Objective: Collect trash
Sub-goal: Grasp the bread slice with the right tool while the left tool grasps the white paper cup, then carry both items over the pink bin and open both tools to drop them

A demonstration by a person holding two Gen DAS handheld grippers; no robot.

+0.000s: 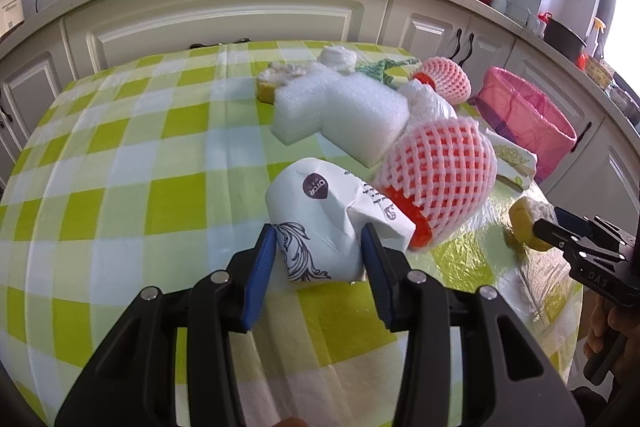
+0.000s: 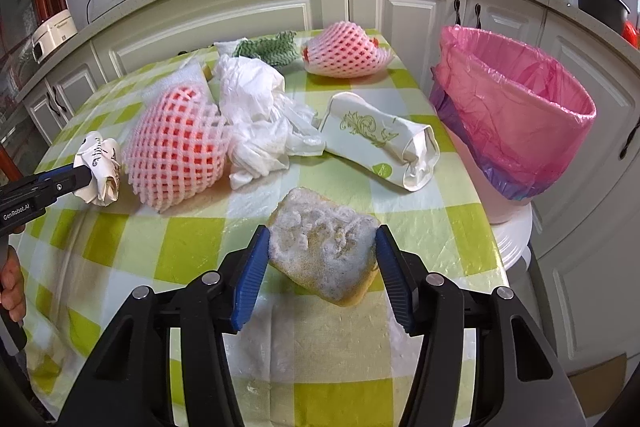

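We pinch: left gripper (image 1: 320, 247) on paper cup (image 1: 320, 211) | right gripper (image 2: 320, 251) on sponge (image 2: 324, 247) | two foam nets (image 2: 176, 147) | one bin (image 2: 516, 123) far right

Ahead of the right gripper (image 2: 322, 259), a checked table (image 2: 192, 247) bearing foam nets (image 2: 176, 155), crumpled plastic (image 2: 256, 115), a paper cup (image 2: 380, 139), and a green cloth (image 2: 268, 47) farthest out.

Both grippers are built alike: the left gripper (image 1: 320, 247) and the right gripper (image 2: 322, 251) are made of matte black angular linkage arms, joined by round silver screws. Ribbed blue pads (image 1: 262, 277) are fitted to the fingers. White lettering "GenRobot.AI" is printed on the black body. Bare skin of a hand (image 2: 11, 285) is seen at the handle.
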